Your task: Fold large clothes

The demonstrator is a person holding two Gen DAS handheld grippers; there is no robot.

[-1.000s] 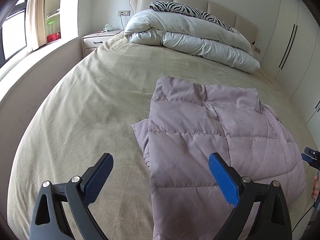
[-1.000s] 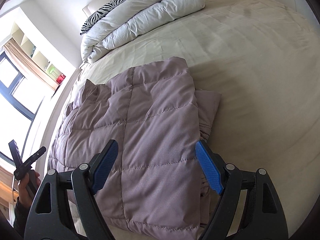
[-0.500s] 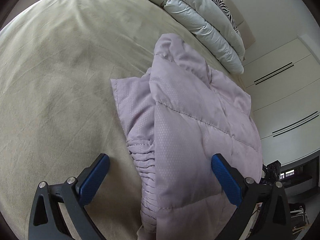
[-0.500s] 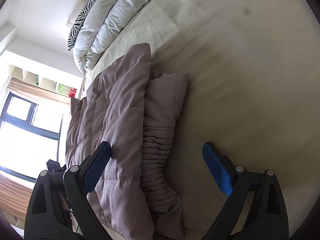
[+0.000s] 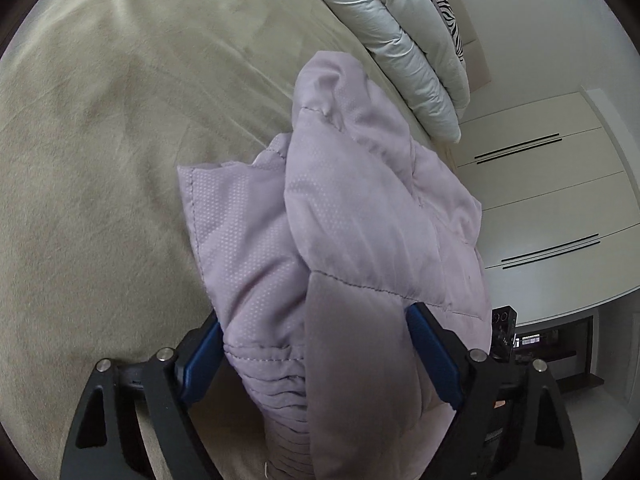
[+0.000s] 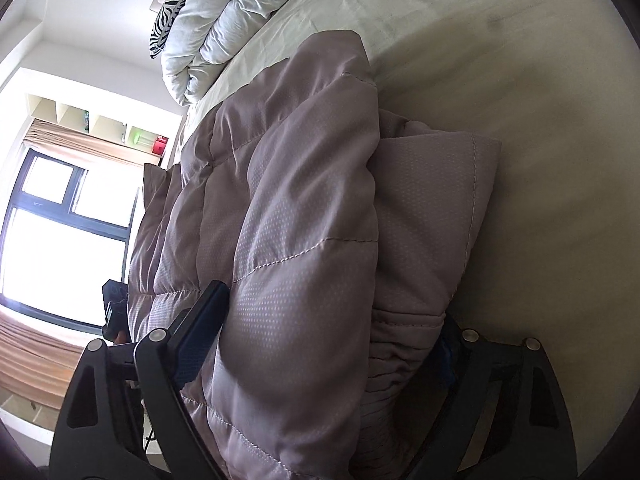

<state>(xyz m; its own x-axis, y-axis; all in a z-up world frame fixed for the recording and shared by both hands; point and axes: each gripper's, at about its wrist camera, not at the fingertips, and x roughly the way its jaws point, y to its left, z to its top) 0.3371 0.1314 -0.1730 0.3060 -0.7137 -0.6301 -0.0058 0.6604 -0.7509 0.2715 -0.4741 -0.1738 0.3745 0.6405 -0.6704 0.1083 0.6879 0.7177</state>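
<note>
Both tools straddle the quilted jacket (image 5: 360, 208) near the bed (image 5: 100, 140) edge: left gripper (image 5: 316, 356) and right gripper (image 6: 332, 344) bracket its puffy hem, whether clamped or loose is unclear; slippery layers could slide free.

Your background: bed with a beige-olive sheet (image 5: 120, 152), wrinkled. At its head you've got a rolled white puffy duvet (image 5: 404, 48) with a zebra-print pillow (image 6: 172, 16) lying on it. White wardrobe with black bar handles (image 5: 536, 184) on one side. On the other, a dark-framed window (image 6: 60, 220), tan curtain (image 6: 92, 144) above it, and white cubby shelves (image 6: 80, 116) holding green and red items.
</note>
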